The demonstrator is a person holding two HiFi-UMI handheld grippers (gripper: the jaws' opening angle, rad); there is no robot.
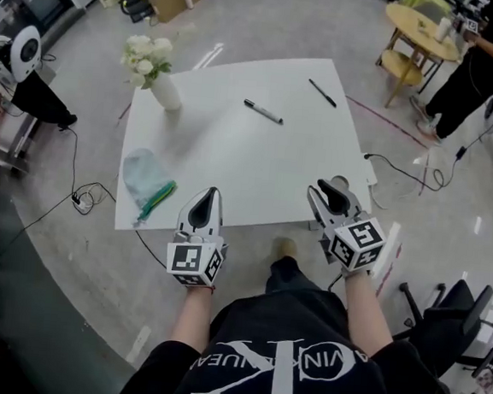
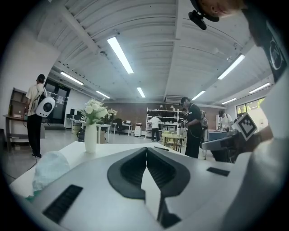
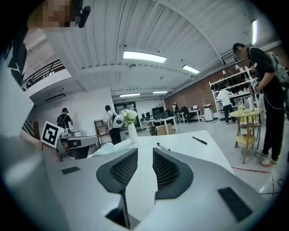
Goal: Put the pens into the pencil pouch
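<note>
Two pens lie on the far half of the white table [image 1: 232, 161]: a silver-and-black marker [image 1: 262, 111] [image 3: 163, 146] and a thin black pen [image 1: 322, 93] [image 3: 199, 140]. The pale blue pencil pouch [image 1: 147, 181] [image 2: 49, 167] with a green edge lies at the table's near left corner. My left gripper [image 1: 203, 198] [image 2: 146, 151] hovers over the near edge just right of the pouch, jaws shut and empty. My right gripper [image 1: 326, 190] [image 3: 145, 155] hangs at the near right edge with a clear gap between its pads and nothing in it. Both pens lie well beyond both grippers.
A white vase of white flowers [image 1: 158, 77] [image 2: 90, 135] stands at the table's far left corner. A round yellow side table [image 1: 420, 31] and a person in black stand at the far right. Cables run across the floor, and an office chair [image 1: 451, 313] is at the near right.
</note>
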